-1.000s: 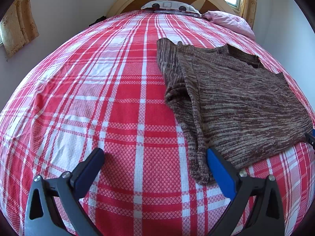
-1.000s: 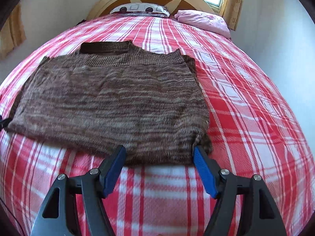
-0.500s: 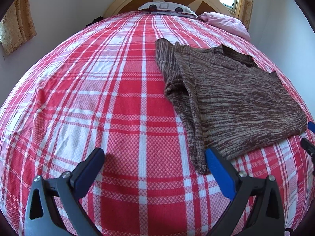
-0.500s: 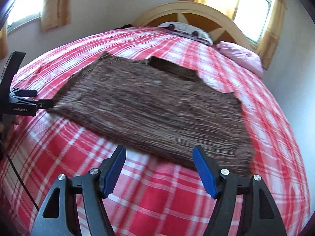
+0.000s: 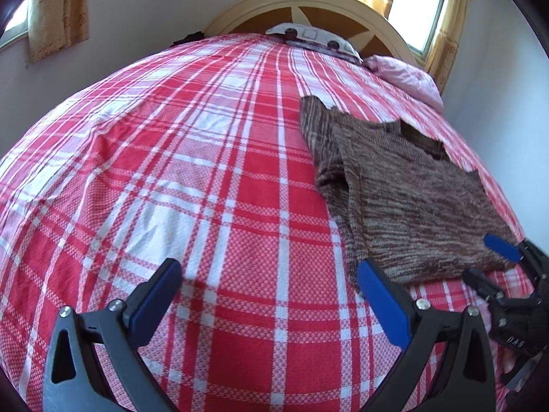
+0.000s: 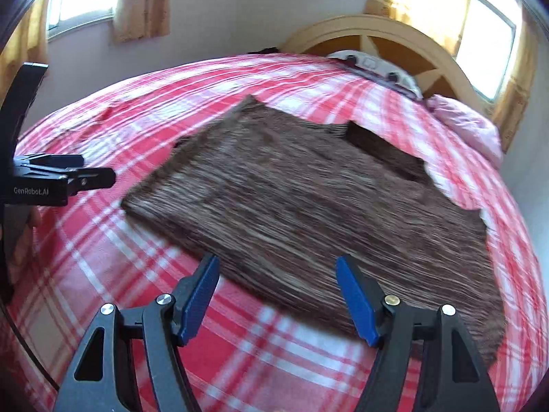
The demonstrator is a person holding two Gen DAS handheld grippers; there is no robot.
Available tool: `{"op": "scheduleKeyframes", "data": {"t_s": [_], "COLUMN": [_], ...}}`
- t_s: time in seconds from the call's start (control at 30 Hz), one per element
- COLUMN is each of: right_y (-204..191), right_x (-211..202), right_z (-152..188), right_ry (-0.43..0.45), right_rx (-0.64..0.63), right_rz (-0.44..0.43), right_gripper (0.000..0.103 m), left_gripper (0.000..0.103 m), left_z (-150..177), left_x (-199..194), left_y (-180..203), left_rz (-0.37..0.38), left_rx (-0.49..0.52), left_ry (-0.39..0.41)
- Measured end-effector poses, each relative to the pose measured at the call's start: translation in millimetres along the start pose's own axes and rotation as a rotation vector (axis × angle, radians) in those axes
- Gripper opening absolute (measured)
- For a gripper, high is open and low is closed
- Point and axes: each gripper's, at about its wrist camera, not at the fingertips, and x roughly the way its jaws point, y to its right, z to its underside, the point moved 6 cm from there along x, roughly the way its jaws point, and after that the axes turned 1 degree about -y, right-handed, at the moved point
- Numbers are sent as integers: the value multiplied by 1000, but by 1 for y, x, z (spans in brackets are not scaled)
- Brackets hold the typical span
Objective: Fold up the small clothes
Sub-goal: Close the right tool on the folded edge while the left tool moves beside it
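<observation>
brown marled knit sweater (image 6: 308, 206) lying flat on the red-and-white plaid bedspread (image 5: 171, 178), toward the right half of the bed; dark ribbed neckband pointing at the headboard, one sleeve folded in along the left edge as seen from the left wrist view. near hem lying just ahead of the right gripper (image 6: 278, 295), blue pads spread wide apart, nothing between them, hovering above the hem without touching. blurred in the right wrist view. left gripper (image 5: 267, 295) out over bare bedspread beside the sweater's near left corner, blue pads likewise well apart and gripping nothing; right-hand pad close by the corner of the hem. each gripper visible at the edge of the other's view. beyond the sweater, a patterned pillow (image 5: 312, 39) and a pink pillow (image 5: 408, 79) against the curved wooden headboard (image 5: 308, 7). yellow curtains (image 6: 142, 3) over bright windows (image 5: 418, 3) on two pale walls.
</observation>
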Motion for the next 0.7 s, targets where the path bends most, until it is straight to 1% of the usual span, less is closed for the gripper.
{"op": "scheduleKeyframes", "data": {"t_s": [0.07,0.1,0.13,0.17,0.23,0.27,0.33,0.4,0.43,0.5,0.57,0.67,0.7], "right_y": [-11,-18,-26,-29,-33,-32,-31,-38,-45,-58,-75,-95,-100], "right_x": [4,7,12,10,4,-1,-12,-14,-11,-3,5,15,17], "right_z": [4,8,17,20,22,19,8,-7,-13,-20,-22,-23,-22], "right_ry": [-22,-48,-97,-93,-70,-48,14,55,60,54,54,60,59], "right_rx": [3,2,2,-9,-40,-36,-32,-74,-108,-152,-206,-281,-293], "right_rz": [-82,-136,-197,-196,-184,-183,-168,-113,-79,-64,-52,6,9], "right_gripper": [71,71,71,71,71,71,71,71,71,71,71,71,71], "left_gripper": [103,103,103,103,103,103,103,103,103,103,103,103,103], "left_z": [0,1,1,1,1,1,-1,-7,-10,-20,-30,-50,-54], "left_x": [0,-1,-2,-3,-5,-6,-8,-9,-10,-11,-12,-11,-10], "left_y": [-6,-8,-10,-12,-15,-16,-18,-20,-22,-28,-33,-41,-43], "left_rz": [11,17,25,32,41,43,25,-11,-26,-50,-46,-56,-53], "left_rx": [-30,-42,-54,-64,-79,-81,-65,-34,-26,-17,-18,-5,-3], "left_ry": [-4,-4,0,4,10,11,17,23,29,29,30,35,32]}}
